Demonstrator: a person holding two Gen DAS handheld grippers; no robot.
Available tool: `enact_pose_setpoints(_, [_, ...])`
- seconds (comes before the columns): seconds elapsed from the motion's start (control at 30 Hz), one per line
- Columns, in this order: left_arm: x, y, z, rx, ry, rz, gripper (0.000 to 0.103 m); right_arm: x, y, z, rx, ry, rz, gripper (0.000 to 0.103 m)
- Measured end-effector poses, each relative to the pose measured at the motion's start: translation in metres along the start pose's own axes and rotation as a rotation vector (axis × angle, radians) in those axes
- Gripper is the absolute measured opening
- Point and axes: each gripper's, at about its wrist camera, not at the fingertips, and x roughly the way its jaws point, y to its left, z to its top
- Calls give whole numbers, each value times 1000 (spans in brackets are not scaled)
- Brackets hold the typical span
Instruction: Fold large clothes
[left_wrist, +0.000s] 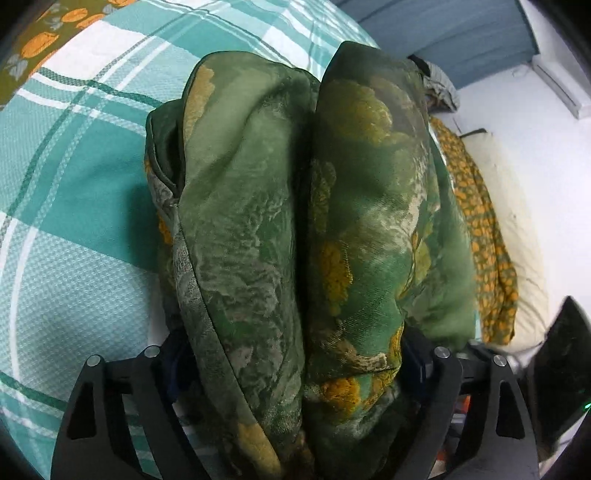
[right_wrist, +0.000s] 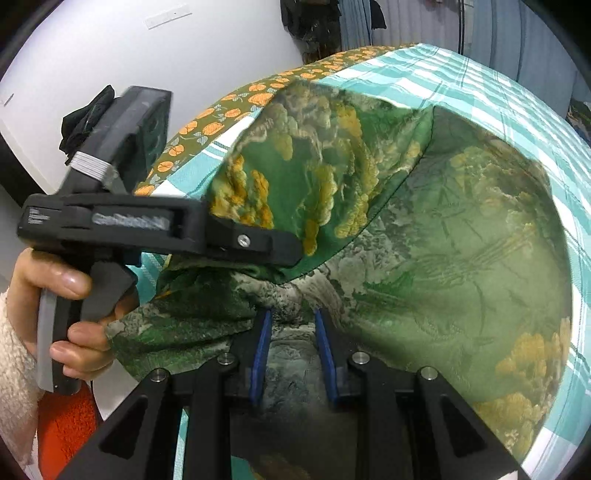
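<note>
A large green garment with yellow and grey floral print lies on a bed with a teal-and-white checked sheet. In the left wrist view the garment hangs bunched in thick folds over my left gripper and hides its fingertips. In the right wrist view the left gripper is seen from the side, shut on a folded flap of the garment. My right gripper holds cloth between its blue pads, with a gap between them.
An olive cloth with orange flowers lies along the bed's far edge; it also shows in the left wrist view. A white wall and hanging dark clothes stand behind. Checked sheet spreads to the left.
</note>
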Motion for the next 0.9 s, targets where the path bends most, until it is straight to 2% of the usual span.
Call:
enact_pose_setpoints(0.07, [3,-1,2,0,5,-7,88,-20,-5,-4,14,-33,35,34])
enact_pose_setpoints(0.13, [2,2,-2,9,11,-6,88,-51,-29,-15,86,-104,99,59])
enact_pose_setpoints(0.23, [4,-3,-5,22,22,5,88,-92,-78,-39,228,-232,79,81])
enact_pose_setpoints(0.27, [4,-7,-6,29,26,12,89,-101,-102,-51,289,-262,64,82])
enact_pose_setpoints(0.3, [7,-10,-5,33,29,16,89,-100,-125,-60,341,-250,68,82])
enact_pose_setpoints(0.37, [10,-14,-3,39,33,22,90,-85,-163,-75,448,-161,96,83])
enact_pose_setpoints(0.43, [12,-18,-2,44,35,31,90,-62,-184,-85,520,-113,209,83])
enact_pose_setpoints(0.53, [14,-24,7,41,42,42,91,-33,-195,-86,581,-106,366,83])
enact_pose_setpoints(0.6, [20,-29,12,29,47,58,91,-16,-200,-81,624,-90,401,84])
enact_pose_setpoints(0.63, [22,-32,13,25,44,73,89,-8,-201,-76,627,-75,398,83])
enact_pose_setpoints(0.7, [23,-47,13,46,27,130,74,-8,-190,-67,561,-62,312,80])
enact_pose_setpoints(0.77, [14,-70,10,74,-10,182,50,-20,-164,-54,437,-68,175,75])
enact_pose_setpoints(0.83, [3,-90,7,110,-52,212,42,-39,-140,-47,337,-115,95,68])
enact_pose_setpoints(0.9, [-13,-113,5,151,-107,206,40,-60,-121,-45,268,-186,81,65])
